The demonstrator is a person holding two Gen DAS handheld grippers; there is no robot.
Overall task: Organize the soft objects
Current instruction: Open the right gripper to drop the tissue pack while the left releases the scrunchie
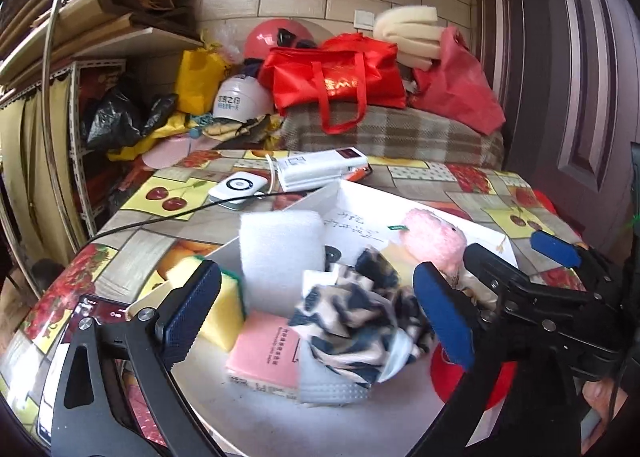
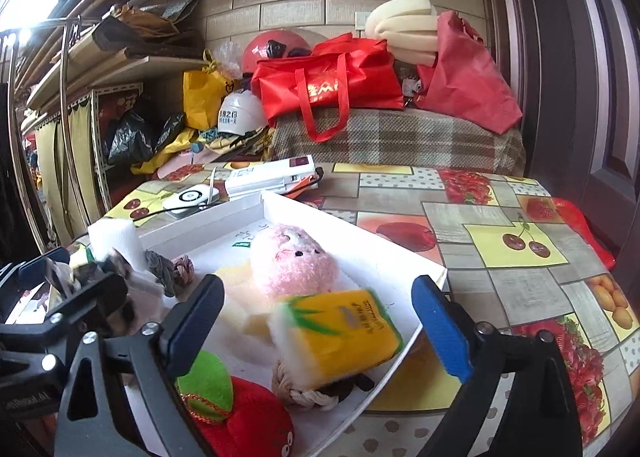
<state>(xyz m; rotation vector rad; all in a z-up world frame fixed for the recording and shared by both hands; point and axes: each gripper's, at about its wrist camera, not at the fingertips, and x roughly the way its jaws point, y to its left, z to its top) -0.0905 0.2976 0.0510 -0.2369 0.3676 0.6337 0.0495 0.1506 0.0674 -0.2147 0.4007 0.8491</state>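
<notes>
Left tool (image 1: 316, 313) spread wide, pinching nothing, hovering over the white tray (image 1: 472, 225) on the desk (image 1: 132, 245). Directly between its fingers: one black-and-white patterned cloth (image 1: 352, 313), draped over a grey-white pad (image 1: 336, 387), touching one pink tissue pack (image 1: 264, 353). Just behind, one white foam block (image 1: 280, 245) standing upright; beside the left finger, one yellow-green sponge (image 1: 222, 297).

Right tool (image 2: 320, 321) likewise spread, gripping nothing, above the same tray's (image 2: 400, 253) near end. Between its fingers: one yellow tissue pack (image 2: 340, 337), tilted, resting on a braided rope knot (image 2: 308, 395). Behind it, one pink plush (image 2: 292, 261); in front, low left, one red plush with green leaf (image 2: 240, 417). Second rope knot (image 2: 172, 267) farther left, near the foam block (image 2: 114, 241).

Beyond the tray on the desk (image 2: 520, 289): one white power bank (image 2: 268, 175), one small white device (image 2: 192, 195). Farther back, two helmets, red (image 2: 276, 49) and white (image 2: 240, 113), and a red bag (image 2: 332, 81).
</notes>
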